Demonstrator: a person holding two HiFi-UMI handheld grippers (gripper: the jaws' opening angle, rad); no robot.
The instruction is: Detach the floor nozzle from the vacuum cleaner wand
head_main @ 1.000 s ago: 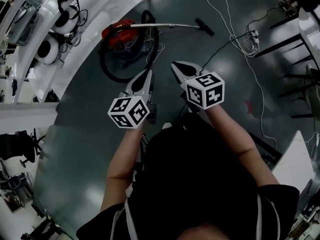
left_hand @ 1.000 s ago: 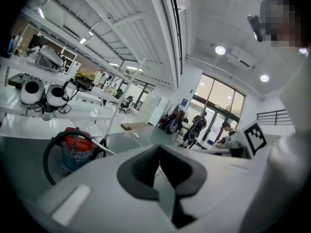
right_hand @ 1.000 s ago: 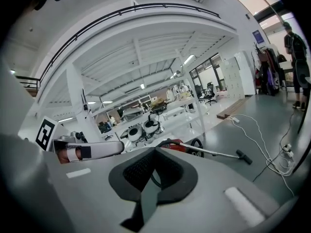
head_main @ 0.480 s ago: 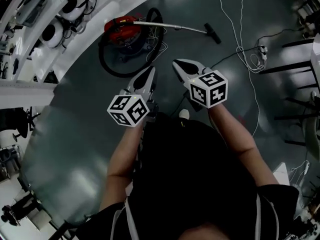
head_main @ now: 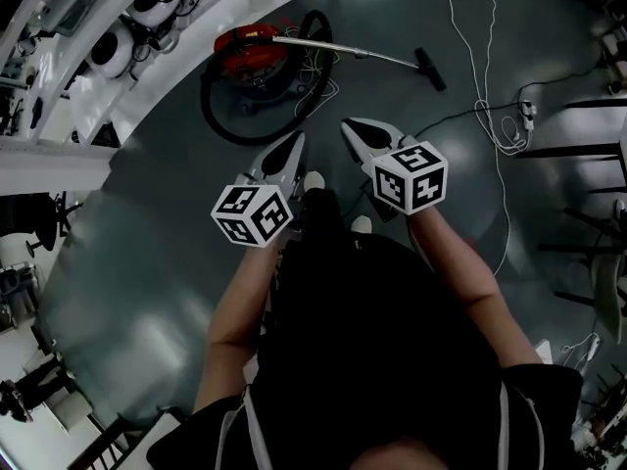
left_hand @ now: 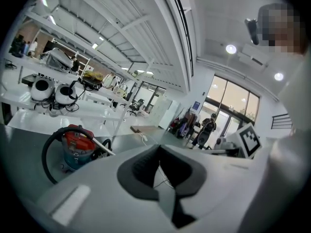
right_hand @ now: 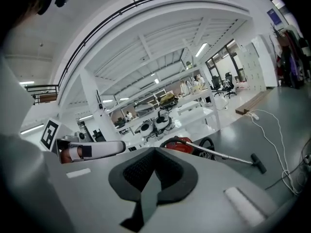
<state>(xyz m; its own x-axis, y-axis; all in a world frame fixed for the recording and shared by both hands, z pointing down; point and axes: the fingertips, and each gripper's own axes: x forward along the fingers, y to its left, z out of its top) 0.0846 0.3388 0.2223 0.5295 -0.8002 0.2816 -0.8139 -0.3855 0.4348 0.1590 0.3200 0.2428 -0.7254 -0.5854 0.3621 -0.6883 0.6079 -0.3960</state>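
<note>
On the grey floor ahead stands the red vacuum cleaner (head_main: 253,43), its black hose (head_main: 217,116) looped in front of it. A silver wand (head_main: 353,53) runs right from it to the black floor nozzle (head_main: 430,70), which lies flat on the floor. My left gripper (head_main: 292,151) and right gripper (head_main: 350,129) hang side by side in the air, well short of the vacuum, both shut and empty. In the right gripper view the vacuum (right_hand: 179,143), wand (right_hand: 224,156) and nozzle (right_hand: 258,163) lie beyond the jaws. The left gripper view shows the vacuum (left_hand: 77,142) at the left.
A white cable (head_main: 479,71) trails over the floor to a power strip (head_main: 528,116) on the right. White benches carrying round white devices (head_main: 155,6) curve along the left. Dark table legs (head_main: 588,135) stand at the right edge. The person's shoes (head_main: 314,180) are below the grippers.
The vacuum, wand and nozzle have slid rightward and slightly down in the head view as the person walks toward them. Both grippers stay shut, side by side.
</note>
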